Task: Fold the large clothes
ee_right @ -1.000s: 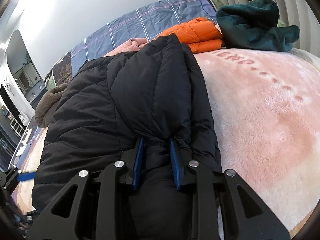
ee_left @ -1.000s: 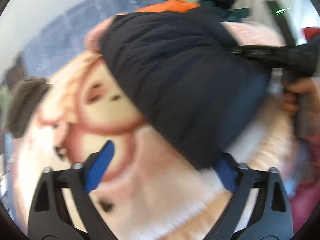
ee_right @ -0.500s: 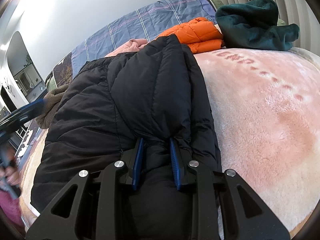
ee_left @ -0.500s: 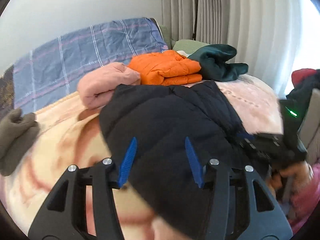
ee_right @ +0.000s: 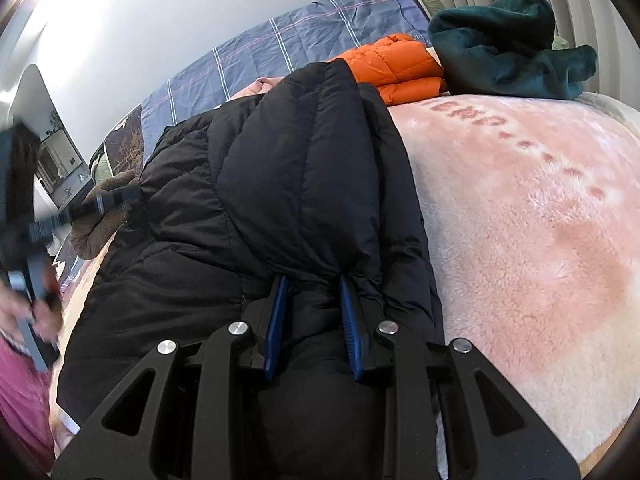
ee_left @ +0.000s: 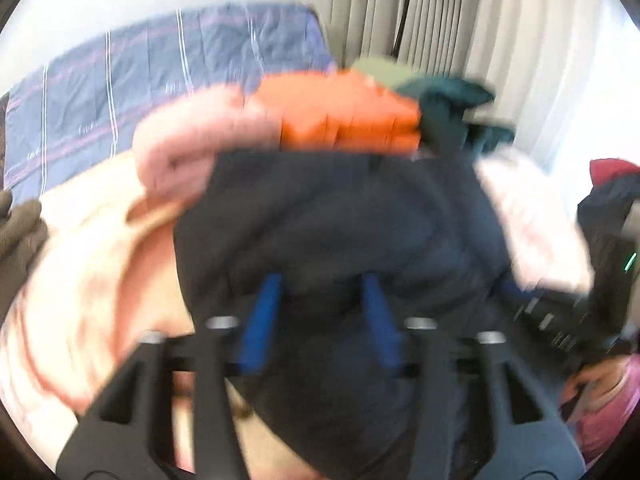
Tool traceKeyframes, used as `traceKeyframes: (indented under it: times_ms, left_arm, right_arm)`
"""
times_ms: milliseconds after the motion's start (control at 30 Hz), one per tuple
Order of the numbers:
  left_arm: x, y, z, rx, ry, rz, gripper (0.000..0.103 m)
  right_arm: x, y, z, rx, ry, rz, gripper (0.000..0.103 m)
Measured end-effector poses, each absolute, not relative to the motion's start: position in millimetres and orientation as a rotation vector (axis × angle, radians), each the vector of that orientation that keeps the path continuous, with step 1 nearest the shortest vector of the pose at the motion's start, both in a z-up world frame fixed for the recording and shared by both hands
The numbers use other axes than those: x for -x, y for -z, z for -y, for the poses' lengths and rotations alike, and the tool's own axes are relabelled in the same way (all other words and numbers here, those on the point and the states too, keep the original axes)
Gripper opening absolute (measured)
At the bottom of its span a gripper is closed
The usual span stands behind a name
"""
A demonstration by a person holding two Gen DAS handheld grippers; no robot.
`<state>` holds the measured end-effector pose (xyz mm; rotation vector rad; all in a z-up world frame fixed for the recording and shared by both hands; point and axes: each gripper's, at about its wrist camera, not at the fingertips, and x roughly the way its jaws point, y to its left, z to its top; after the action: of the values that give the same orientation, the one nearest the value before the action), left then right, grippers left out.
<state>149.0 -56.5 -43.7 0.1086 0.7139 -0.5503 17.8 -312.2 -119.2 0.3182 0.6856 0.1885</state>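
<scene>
A black puffer jacket (ee_right: 280,184) lies bunched on the pink fleece blanket (ee_right: 540,240) of a bed. My right gripper (ee_right: 312,284) is shut on a pinched fold of the jacket near its lower edge. In the blurred left wrist view the same jacket (ee_left: 340,220) fills the middle. My left gripper (ee_left: 320,280) hangs over it with its blue fingers (ee_left: 264,312) apart and nothing between them. The left gripper also shows at the left edge of the right wrist view (ee_right: 100,204), beside the jacket's side.
A folded orange puffer jacket (ee_right: 400,68), a dark green fleece (ee_right: 508,48) and a rolled pink garment (ee_left: 188,148) lie behind the jacket. A brown garment (ee_right: 104,216) lies at the left. A blue plaid cover (ee_right: 280,52) lines the wall side.
My left gripper has swung from the blanket up over the jacket and is closer to it, with its fingers narrower than one second ago. My right gripper has kept its hold and has not moved.
</scene>
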Motion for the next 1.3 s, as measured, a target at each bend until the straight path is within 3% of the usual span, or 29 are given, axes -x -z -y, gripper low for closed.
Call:
traceKeyframes:
  times_ms: [133,300,567,700,933,1033,1133,1233,1300]
  left_arm:
    - [-185,23,72,-0.071,0.556,-0.684,0.030]
    - [-241,105,117,-0.320,0.406,-0.832,0.035]
    - [-238,112,130,-0.369,0.374,-0.826,0.034]
    - [-241,116,138,-0.424,0.357,-0.811,0.033]
    - [-239,116,138,-0.431,0.347,-0.803,0.033]
    - [-237,115,136,-0.423,0.346,-0.792,0.033]
    - [-237,114,132,-0.398,0.353,-0.784,0.033]
    - [-241,113,126,-0.353,0.378,-0.795,0.033]
    - [-241,116,126,-0.358,0.392,-0.785,0.033]
  right_arm:
    - [-18,119,312,-0.312,-0.185,-0.688,0.026]
    - [-18,117,311,-0.310,-0.193,-0.679,0.027]
    - [-16,112,305,-0.260,-0.176,-0.698,0.029]
    - [-13,84,309,-0.246,-0.214,-0.739,0.033]
    - [-60,18,309,-0.188,-0.290,-0.617,0.033]
    - [-103,32,311,-0.194,-0.265,-0.676,0.032]
    - [-135,81,320,-0.174,-0.147,-0.784,0.029]
    - [-133,115,343,-0.349,-0.195,-0.786,0.029]
    - [-129,116,341,-0.321,-0.185,-0.776,0.028]
